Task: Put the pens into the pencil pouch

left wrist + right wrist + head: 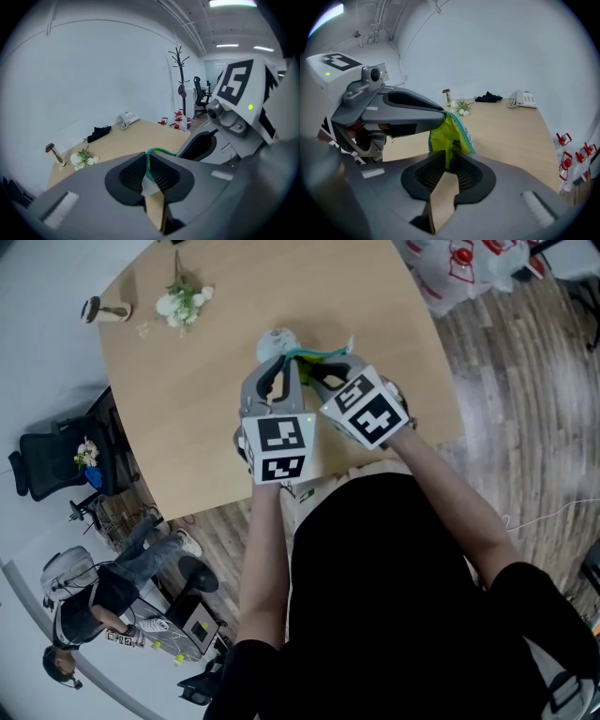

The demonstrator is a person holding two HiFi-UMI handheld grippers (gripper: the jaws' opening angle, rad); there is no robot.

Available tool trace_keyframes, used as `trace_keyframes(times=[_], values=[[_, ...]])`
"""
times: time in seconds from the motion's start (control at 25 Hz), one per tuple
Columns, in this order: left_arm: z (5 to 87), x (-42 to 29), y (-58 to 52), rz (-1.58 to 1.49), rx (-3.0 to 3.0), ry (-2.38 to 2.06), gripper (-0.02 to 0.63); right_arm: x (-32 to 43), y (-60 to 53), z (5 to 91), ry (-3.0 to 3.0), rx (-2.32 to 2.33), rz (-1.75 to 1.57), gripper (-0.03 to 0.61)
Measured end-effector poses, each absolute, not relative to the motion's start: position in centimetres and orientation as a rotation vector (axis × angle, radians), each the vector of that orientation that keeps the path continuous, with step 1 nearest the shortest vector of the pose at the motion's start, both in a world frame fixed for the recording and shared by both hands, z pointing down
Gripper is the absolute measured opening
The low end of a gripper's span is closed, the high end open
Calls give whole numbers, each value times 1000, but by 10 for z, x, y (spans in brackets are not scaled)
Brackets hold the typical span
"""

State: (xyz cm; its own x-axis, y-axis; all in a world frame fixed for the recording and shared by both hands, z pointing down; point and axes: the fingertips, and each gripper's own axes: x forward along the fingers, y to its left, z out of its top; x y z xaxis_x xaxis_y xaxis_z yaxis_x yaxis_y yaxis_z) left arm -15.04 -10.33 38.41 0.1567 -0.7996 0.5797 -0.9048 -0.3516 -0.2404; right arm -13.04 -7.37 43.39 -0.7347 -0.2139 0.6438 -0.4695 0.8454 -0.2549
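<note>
The person wears a black short-sleeved top (375, 596). The left claw (146, 161) and right claw (449, 159) are grey with dark ribbed pads (133, 176); each bears a white cube (278, 448) of black square markers.

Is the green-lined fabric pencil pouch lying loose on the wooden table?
No, the green-lined fabric pencil pouch is pinched at its rim by both the left gripper and the right gripper.
</note>
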Motion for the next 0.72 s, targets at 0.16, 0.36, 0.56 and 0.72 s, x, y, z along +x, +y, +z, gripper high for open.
trace_keyframes(times=[0.16,0.36,0.56,0.72], values=[[385,-151,-103,965,2262,-1683,25,-130,-73,433,-2406,500,537,52],[385,-148,-102,966,2264,-1683,25,-126,-72,429,-2415,508,536,60],[384,-149,-104,965,2261,-1691,25,-118,-74,424,-2417,527,534,60],[380,-152,-106,962,2258,-1706,25,-108,-76,417,-2429,557,543,59]])
